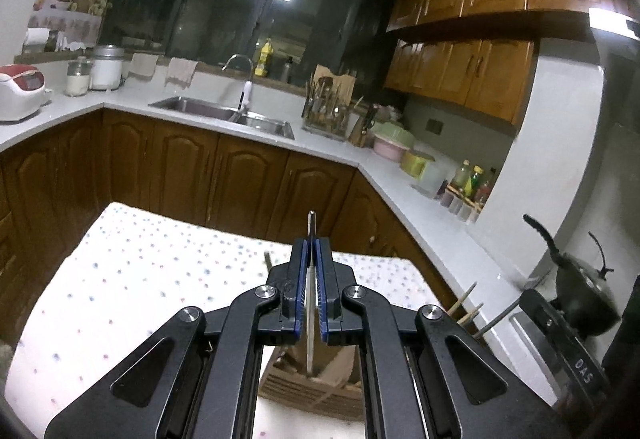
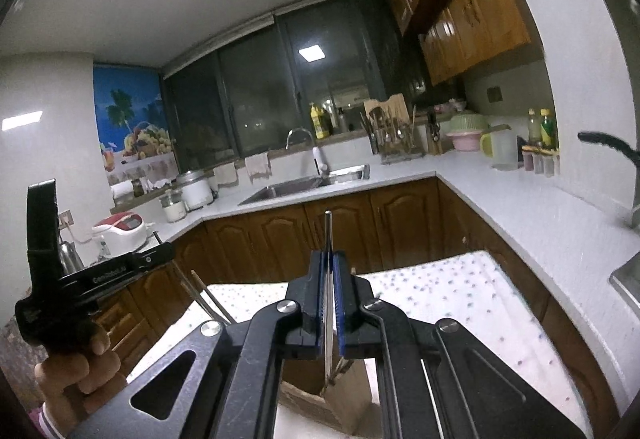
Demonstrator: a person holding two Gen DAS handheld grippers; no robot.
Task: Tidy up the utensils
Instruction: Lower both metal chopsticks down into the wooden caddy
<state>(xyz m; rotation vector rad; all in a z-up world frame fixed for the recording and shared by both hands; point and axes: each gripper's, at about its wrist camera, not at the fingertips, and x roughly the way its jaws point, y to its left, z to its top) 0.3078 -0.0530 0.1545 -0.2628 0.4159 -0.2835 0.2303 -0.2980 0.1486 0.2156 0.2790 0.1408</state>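
My left gripper (image 1: 311, 245) is shut on a thin metal utensil (image 1: 311, 303) that stands upright between the blue pads, its tip above the fingers and its lower end reaching down toward a brown cardboard holder (image 1: 308, 379). My right gripper (image 2: 328, 257) is shut on another thin metal utensil (image 2: 328, 299), also upright, its lower end over a brown cardboard box (image 2: 340, 387). Both are above a table with a dotted white cloth (image 1: 140, 279). Wooden chopsticks (image 1: 466, 305) stick up at the right in the left wrist view. The left gripper's body (image 2: 60, 279) shows in the right wrist view.
The cloth also shows in the right wrist view (image 2: 460, 295). Behind it run brown cabinets (image 1: 200, 175), a white counter with a sink (image 1: 224, 111), a utensil rack (image 1: 326, 111), a rice cooker (image 1: 20, 91) and bowls (image 1: 394, 143). A black pan (image 1: 584, 279) sits at the right.
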